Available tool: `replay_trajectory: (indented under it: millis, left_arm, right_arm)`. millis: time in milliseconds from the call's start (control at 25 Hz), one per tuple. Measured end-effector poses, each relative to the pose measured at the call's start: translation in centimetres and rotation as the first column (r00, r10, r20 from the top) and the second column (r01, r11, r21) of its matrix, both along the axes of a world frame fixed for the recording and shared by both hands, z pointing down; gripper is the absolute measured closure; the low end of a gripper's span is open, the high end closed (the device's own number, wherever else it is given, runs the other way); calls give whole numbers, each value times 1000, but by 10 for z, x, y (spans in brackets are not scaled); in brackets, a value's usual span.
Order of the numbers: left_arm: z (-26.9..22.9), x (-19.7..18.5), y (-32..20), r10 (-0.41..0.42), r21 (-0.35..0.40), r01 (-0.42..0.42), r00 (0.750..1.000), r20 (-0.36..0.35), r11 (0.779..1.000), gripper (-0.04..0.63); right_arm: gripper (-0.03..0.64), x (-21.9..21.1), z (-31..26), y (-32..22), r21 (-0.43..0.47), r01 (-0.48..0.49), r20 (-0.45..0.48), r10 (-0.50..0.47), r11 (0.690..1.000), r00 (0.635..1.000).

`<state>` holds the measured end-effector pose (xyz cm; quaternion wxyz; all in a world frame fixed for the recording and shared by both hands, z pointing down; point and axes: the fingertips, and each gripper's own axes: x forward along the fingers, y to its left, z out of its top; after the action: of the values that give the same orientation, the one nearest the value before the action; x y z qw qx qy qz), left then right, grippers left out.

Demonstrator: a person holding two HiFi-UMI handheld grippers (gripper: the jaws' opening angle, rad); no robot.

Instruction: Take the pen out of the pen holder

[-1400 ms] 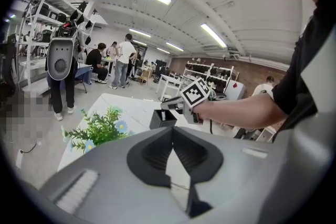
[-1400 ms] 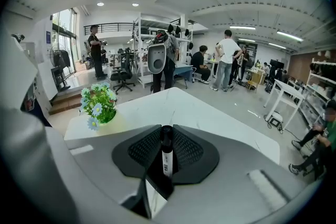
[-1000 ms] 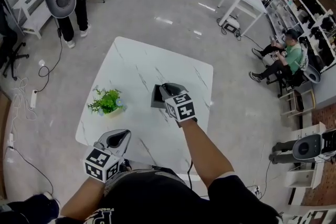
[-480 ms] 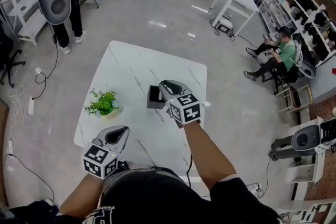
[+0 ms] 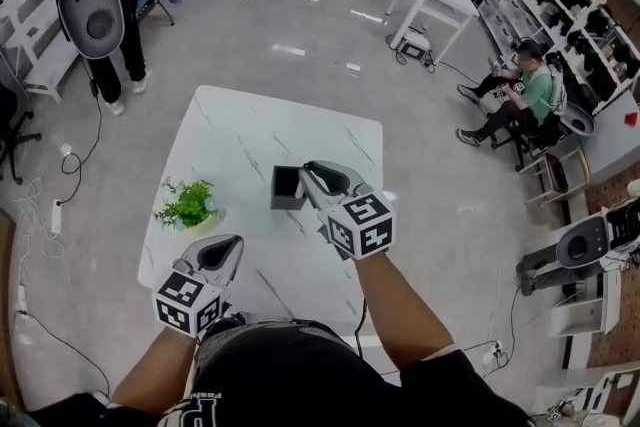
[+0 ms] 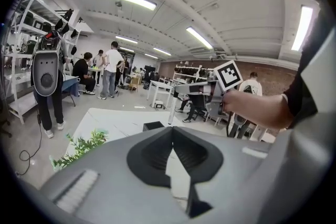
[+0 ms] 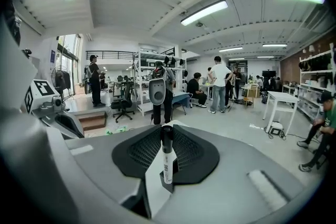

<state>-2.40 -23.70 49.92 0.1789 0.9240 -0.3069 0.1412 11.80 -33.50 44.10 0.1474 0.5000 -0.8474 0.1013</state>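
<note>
A busy workshop floor surrounds a white marble table (image 5: pixel 250 130), with people standing and seated well away from it. Near the table's middle sits the black square pen holder (image 5: pixel 287 187). The right gripper (image 5: pixel 312 175) hangs just above and beside it, jaws closed on the pen (image 7: pixel 167 160), which stands upright between the pads. From the left gripper view the pen's lower end seems level with the holder's rim, and whether it is fully clear cannot be told. A straight upward lift looks best, keeping the pen vertical so its tip does not catch the rim and tip the holder. The left gripper (image 5: pixel 222 250) rests low at the near edge, jaws together on nothing. The small potted plant (image 5: pixel 186 205) stands to the left, apart from the holder. Open tabletop lies right of and beyond the holder, so there is free room to carry the pen away.
</note>
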Motion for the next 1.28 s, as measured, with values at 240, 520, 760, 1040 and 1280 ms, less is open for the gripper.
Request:
replay_trajectory:
  millis: [240,520,760,1040,1280]
  left_arm:
    - [-4,11,2,27,17,-27,1000,-11,999,538]
    - [-10,25,-2,56,37,-55,998,-24,998,538]
    - [-14,33,-1,77,48,-75,997,-22,996,538]
    - [-16,43,2,106,54,-105,994,-23,993,538]
    - [-13,51,9,138,49,-137,990,-17,989,538]
  right_arm:
    - [552,1,-9,31,21,-10,32,9,1000,999]
    - [552,9,-13,57,38,-33,39,32,999,999]
    - [552,16,-11,73,41,-48,44,46,998,998]
    - [552,23,-12,91,51,-66,66,63,997,996]
    - [552,28,-7,109,48,-87,87,83,995,993]
